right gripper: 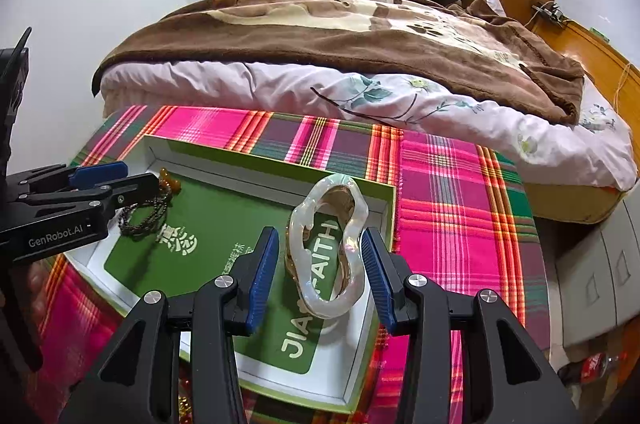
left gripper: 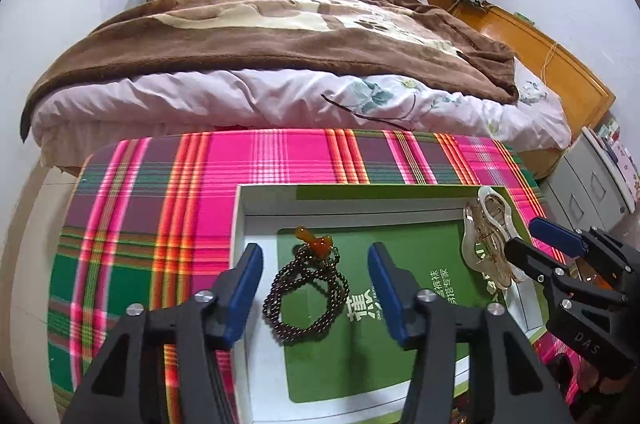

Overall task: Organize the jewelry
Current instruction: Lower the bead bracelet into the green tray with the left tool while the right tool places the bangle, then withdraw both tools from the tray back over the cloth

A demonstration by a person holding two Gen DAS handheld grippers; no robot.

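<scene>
A green-lined white box (left gripper: 240, 224) lies on the plaid cloth. A dark beaded necklace (left gripper: 306, 288) with an amber pendant is coiled on the box floor. My left gripper (left gripper: 316, 260) hangs over it, open, with a blue pad on each side and neither touching the beads. A pearly white hair clip (right gripper: 328, 244) with a gold inside stands tilted at the box's right end (right gripper: 390, 196). My right gripper (right gripper: 320, 256) is shut on it, the right pad against its edge. In the left wrist view the hair clip (left gripper: 490, 224) leans by the right gripper (left gripper: 532, 244).
The plaid-covered table (left gripper: 280, 156) ends against a bed (left gripper: 260, 92) with a brown blanket just behind. A grey drawer cabinet (right gripper: 592, 276) stands to the right. Something red lies on the floor (right gripper: 592, 364) beside it.
</scene>
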